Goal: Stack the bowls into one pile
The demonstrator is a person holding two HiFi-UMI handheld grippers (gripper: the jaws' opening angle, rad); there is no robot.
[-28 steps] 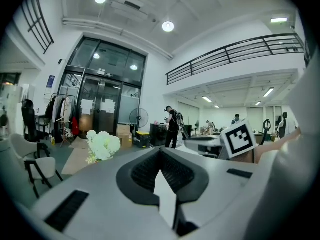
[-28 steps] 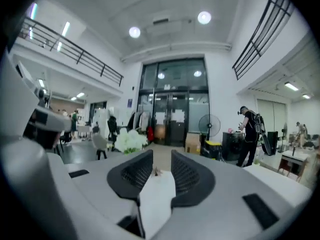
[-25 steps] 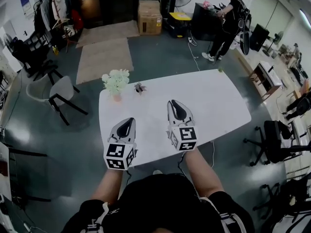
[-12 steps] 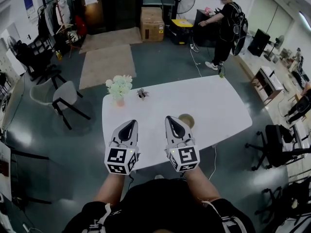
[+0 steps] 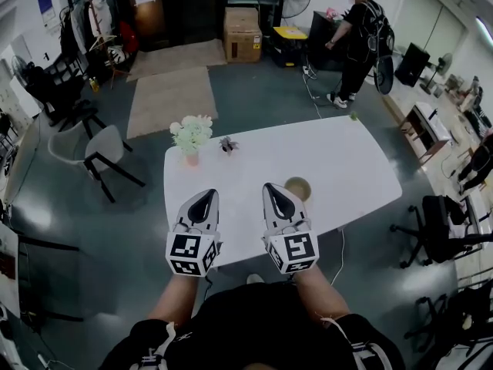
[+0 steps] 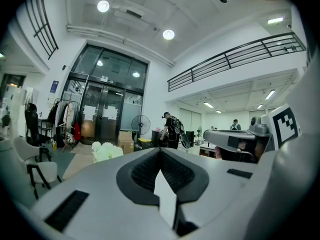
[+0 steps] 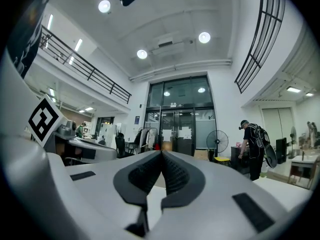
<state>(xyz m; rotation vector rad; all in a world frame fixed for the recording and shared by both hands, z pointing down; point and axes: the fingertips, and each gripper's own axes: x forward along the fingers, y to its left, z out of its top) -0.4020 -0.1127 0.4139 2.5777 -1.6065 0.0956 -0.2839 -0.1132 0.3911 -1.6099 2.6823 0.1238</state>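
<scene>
The bowl [image 5: 298, 189] stands on the white table [image 5: 347, 168], in the part of the table near to the person, and just beside the right gripper [image 5: 272, 188], on its right side. It is close to the tip of that gripper, but the head view does not show if they touch. The left gripper [image 5: 205, 196] is farther from the bowl, because the right gripper is between them.

From above the bowl looks round, so it shows no long axis. It seems to stand upright with the mouth up. I cannot tell if it is one bowl or several bowls one inside another.

Both forearms go forward from the body. The two grippers are side by side, nearly parallel, over the near edge of the table. Their tips point away from the person, and the marker cubes are at the back, near the hands. Each gripper view looks out across the room, so both grippers are held about level.

In the left gripper view the left gripper [image 6: 161, 149] has its jaws pressed together with nothing between them. In the right gripper view the right gripper [image 7: 161, 153] is the same: jaws together and empty.

At the far left corner of the table there is a pot of white flowers [image 5: 190, 135].
</scene>
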